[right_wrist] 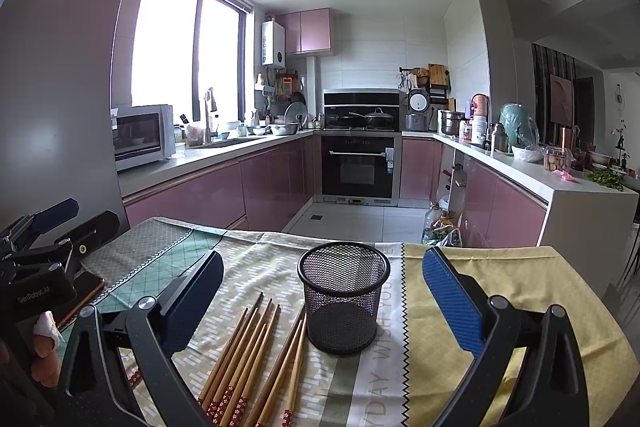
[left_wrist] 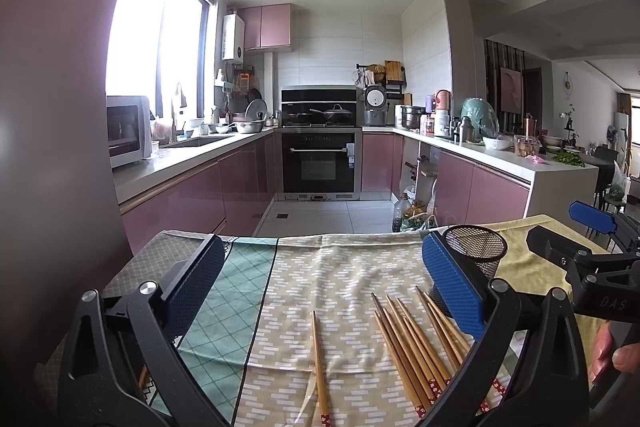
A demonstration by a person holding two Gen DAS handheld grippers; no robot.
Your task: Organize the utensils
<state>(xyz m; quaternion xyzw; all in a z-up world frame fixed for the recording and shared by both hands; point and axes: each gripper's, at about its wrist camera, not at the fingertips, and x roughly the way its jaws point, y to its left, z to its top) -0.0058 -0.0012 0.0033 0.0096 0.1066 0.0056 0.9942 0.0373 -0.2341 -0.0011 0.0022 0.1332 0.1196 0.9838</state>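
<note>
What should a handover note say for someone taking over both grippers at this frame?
Left gripper: jaws open, holding nothing, above the tablecloth.
Right gripper: jaws open, holding nothing, facing the mesh cup.
Chopsticks: a bundle lies flat just left of the cup; one single chopstick lies apart, further left.
Done: nothing in the cup yet, as far as visible.
Left: pick up all chopsticks and stand them in the cup.

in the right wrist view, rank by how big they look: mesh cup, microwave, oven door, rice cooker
1. mesh cup, probably enlarged by nearness to the camera
2. oven door
3. microwave, close to the oven door, so that order is unsure
4. rice cooker
</note>
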